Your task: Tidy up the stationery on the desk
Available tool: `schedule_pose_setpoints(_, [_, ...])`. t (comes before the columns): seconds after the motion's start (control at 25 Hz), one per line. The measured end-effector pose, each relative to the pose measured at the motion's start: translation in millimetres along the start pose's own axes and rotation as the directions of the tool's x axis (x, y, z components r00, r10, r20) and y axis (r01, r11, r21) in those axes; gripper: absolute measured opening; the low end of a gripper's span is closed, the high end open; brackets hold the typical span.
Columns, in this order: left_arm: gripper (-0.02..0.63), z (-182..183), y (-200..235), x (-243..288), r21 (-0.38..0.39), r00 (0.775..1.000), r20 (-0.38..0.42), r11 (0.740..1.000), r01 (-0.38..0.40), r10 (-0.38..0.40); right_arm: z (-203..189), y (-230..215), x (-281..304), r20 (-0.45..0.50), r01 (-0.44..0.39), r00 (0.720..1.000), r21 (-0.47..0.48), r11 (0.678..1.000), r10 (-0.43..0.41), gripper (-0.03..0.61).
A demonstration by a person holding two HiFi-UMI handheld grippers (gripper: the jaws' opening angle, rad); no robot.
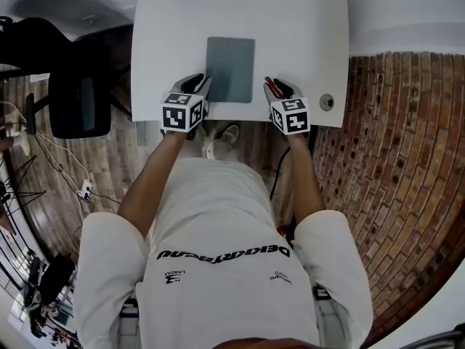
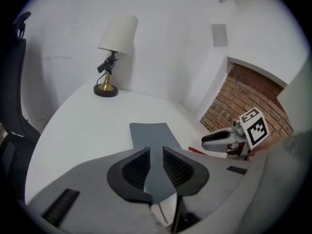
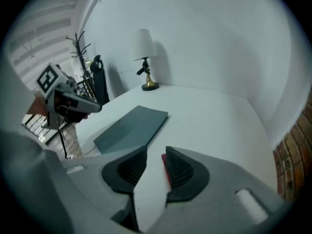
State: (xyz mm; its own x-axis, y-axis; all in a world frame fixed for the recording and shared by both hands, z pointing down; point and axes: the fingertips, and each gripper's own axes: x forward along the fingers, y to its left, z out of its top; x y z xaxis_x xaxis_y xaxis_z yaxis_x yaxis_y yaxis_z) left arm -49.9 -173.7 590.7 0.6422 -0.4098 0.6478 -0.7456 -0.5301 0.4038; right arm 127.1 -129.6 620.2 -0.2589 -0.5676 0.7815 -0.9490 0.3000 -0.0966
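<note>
While a lamp (image 2: 114, 48) stands far back on the desk (image 1: 305, 27), the grey notebook (image 1: 230, 69) lies lengthwise near-to-far. Left gripper (image 2: 156, 151) and right gripper (image 3: 156, 151) flank it, both released.

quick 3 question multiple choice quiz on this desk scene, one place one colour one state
1. The lamp stands: A at the desk's far edge B on the floor C on a shelf
2. The pad is: A red B grey C yellow
3. The right gripper's jaws are: A shut B apart C clamped on the pad
Key: 1 A, it stands by the wall, far across the desk; 2 B, plain grey top; 3 B, a clear gap shows between them.
</note>
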Motion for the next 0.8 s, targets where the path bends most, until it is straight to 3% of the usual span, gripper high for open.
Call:
schedule_pose_setpoints(0.16, [0.075, 11.7, -17.1, -24.5, 0.034, 0.997, 0.068, 0.999, 0.023, -0.026, -18.1, -2.2, -5.9, -0.059, 0.03, 0.997, -0.185, 0.982, -0.042, 0.115])
schedule_pose_setpoints(0.24, [0.056, 15.5, -27.7, -36.0, 0.065, 0.994, 0.107, 0.997, 0.029, -0.035, -26.8, -3.0, -8.8, -0.088, 0.022, 0.995, -0.234, 0.972, -0.043, 0.115])
schedule_pose_setpoints(0.44, [0.003, 22.8, -49.5, -59.1, 0.153, 0.981, 0.183, 0.988, 0.029, -0.057, -43.8, -10.3, -6.9, -0.14, 0.003, 0.989, -0.281, 0.96, -0.044, 0.085])
schedule_pose_setpoints(0.64, [-0.003, 40.5, -61.6, -85.0, 0.168, 0.964, 0.258, 0.985, 0.027, -0.071, -50.5, -16.1, -4.5, -0.173, -0.001, 0.983, -0.309, 0.951, -0.055, 0.075])
schedule_pose_setpoints(0.8, [-0.003, 53.6, -71.5, -98.5, 0.185, 0.946, 0.315, 0.983, 0.02, -0.078, -56.5, -18.5, -2.7, -0.226, -0.051, 0.974, -0.335, 0.941, -0.028, 0.081])
